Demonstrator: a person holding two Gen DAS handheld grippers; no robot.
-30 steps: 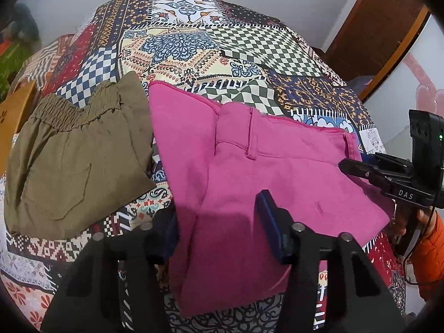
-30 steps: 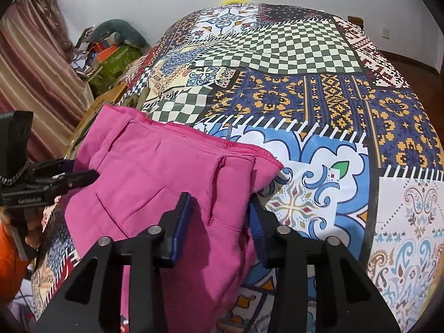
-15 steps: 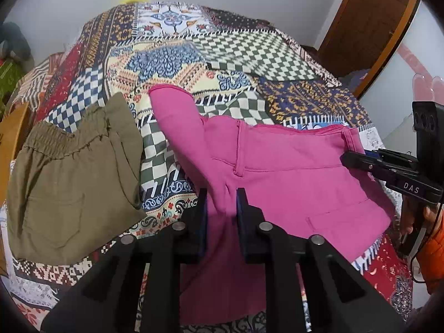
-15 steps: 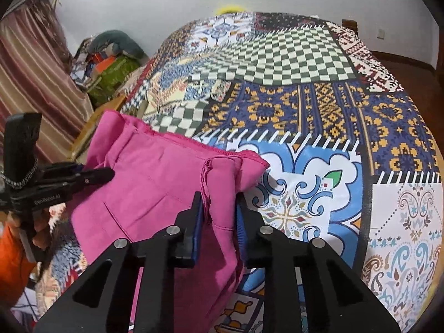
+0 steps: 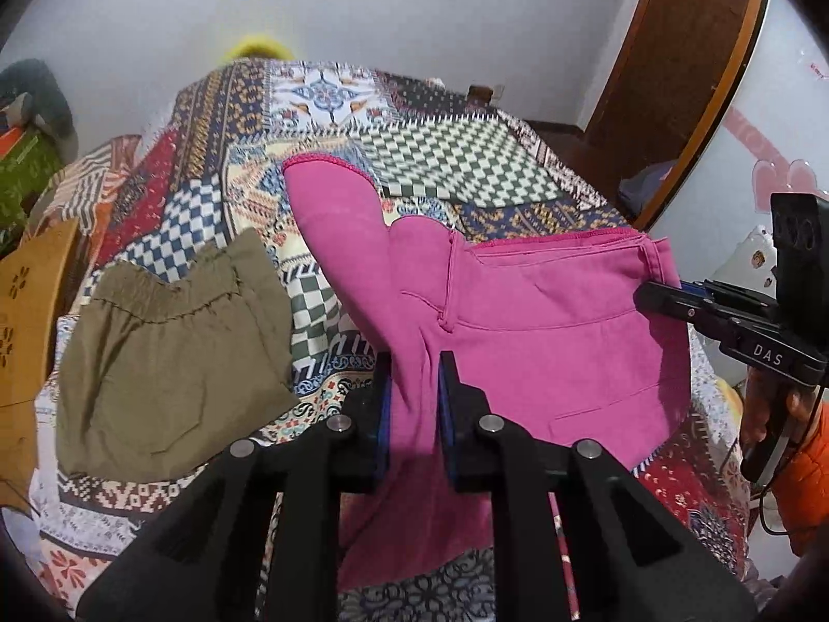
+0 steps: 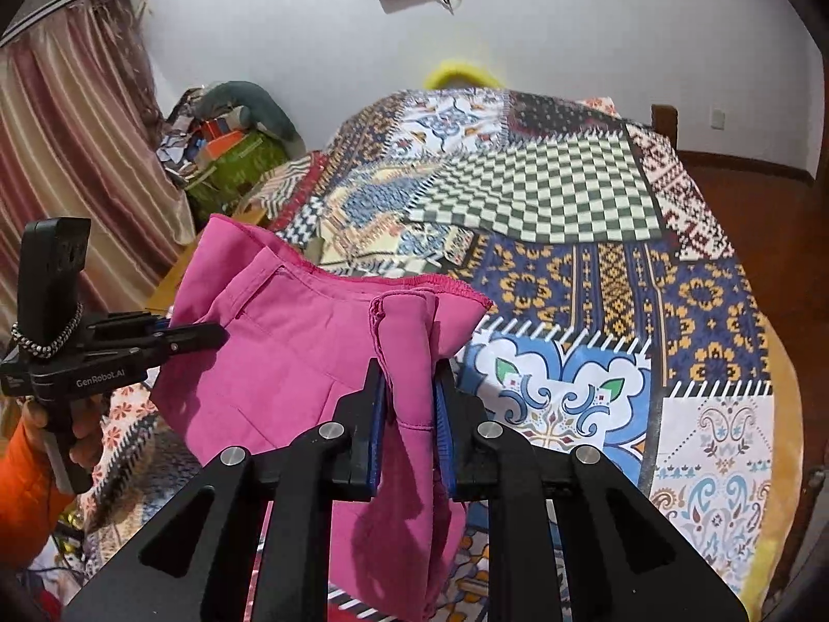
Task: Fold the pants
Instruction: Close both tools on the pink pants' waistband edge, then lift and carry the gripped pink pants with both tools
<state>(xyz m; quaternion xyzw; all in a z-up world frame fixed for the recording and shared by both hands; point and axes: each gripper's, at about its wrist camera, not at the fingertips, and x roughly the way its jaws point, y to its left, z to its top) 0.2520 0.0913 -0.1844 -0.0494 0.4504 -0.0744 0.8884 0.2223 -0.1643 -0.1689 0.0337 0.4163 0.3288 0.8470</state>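
The pink pants (image 5: 544,342) fill the centre of both views, raised off the patterned bed (image 6: 596,269), each side pinched tight in a nearly closed tool: left tool (image 5: 413,404), right tool (image 6: 409,414). Best to lift both evenly, keeping the cloth taut. Both tools point forward, level, well apart; olive shorts (image 5: 166,363) lie at left
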